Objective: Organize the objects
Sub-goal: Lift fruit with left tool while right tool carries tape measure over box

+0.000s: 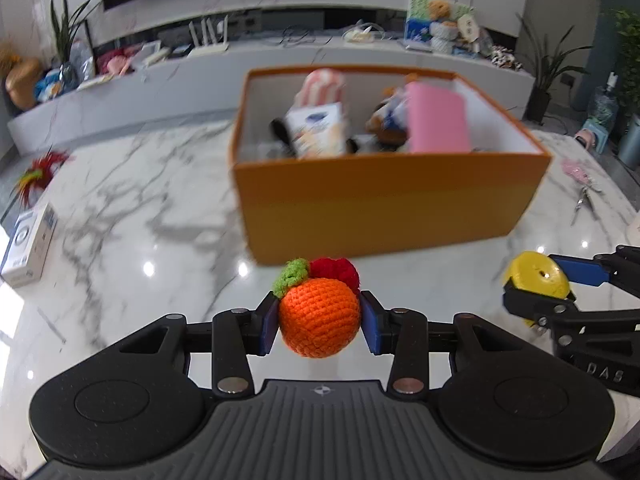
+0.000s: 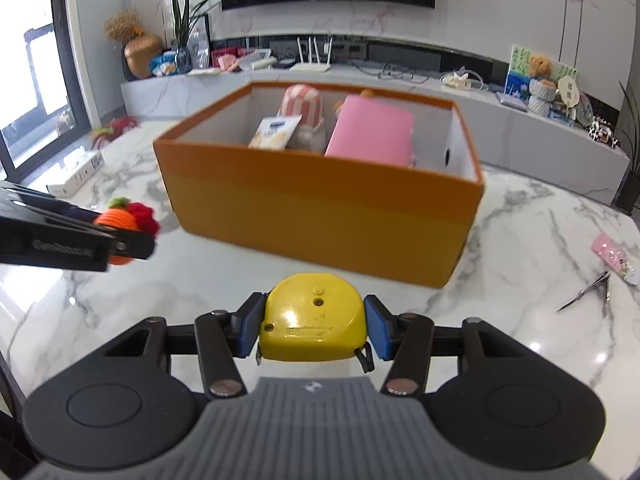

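Crochet orange [image 1: 318, 322]: clamped in my left fingers [image 1: 269, 322].
Tape measure [image 2: 314, 318]: clamped in my right fingers [image 2: 250, 326].
Orange box [image 2: 320, 216]: on desk [image 2: 520, 240], ahead.

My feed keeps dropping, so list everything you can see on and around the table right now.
Box: one, orange, table centre, open, holding a pink item, a striped plush and a packet.
Crocheted orange: one, orange with green and red, in left hand-held gripper.
Tape measure: one, yellow, in right hand-held gripper.
White box: one, table's left edge.
Feather toy: one, red, far left.
Scissors: one, metal, table right.
Left hand-held gripper: shut.
Right hand-held gripper: shut.
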The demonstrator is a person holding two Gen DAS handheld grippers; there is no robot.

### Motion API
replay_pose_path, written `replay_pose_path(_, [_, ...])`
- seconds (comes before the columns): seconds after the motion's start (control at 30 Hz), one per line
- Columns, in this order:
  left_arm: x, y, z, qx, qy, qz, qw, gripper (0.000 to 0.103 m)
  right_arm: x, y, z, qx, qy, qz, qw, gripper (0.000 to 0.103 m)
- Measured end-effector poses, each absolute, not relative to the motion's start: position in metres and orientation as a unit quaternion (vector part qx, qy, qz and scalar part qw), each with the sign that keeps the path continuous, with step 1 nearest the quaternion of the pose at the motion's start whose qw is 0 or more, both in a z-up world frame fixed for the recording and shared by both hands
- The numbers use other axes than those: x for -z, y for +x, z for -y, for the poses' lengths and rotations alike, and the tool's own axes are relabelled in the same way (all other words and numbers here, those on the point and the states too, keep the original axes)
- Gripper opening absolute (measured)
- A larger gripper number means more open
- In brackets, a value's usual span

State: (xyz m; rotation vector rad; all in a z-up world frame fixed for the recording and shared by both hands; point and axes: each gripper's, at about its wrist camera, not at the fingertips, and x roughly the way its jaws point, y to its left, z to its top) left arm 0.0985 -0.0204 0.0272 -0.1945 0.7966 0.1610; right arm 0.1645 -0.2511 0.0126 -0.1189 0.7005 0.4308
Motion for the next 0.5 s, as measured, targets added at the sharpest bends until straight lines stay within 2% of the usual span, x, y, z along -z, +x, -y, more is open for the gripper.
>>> replay_pose_path(0.27, [-0.058, 0.110, 0.035, -0.070, -0.103, -0.340, 0.932, 0.048, -0.043, 0.163, 0.268, -0.204, -0.032, -0.306, 0.929, 0.056])
replay_pose_path(0.5, [-0.093, 0.142, 0.017, -0.078, -0.115, -0.301, 0.943, 0.048, -0.073, 0.183, 0.268, -0.201, -0.012, -0.268, 0.942, 0.056])
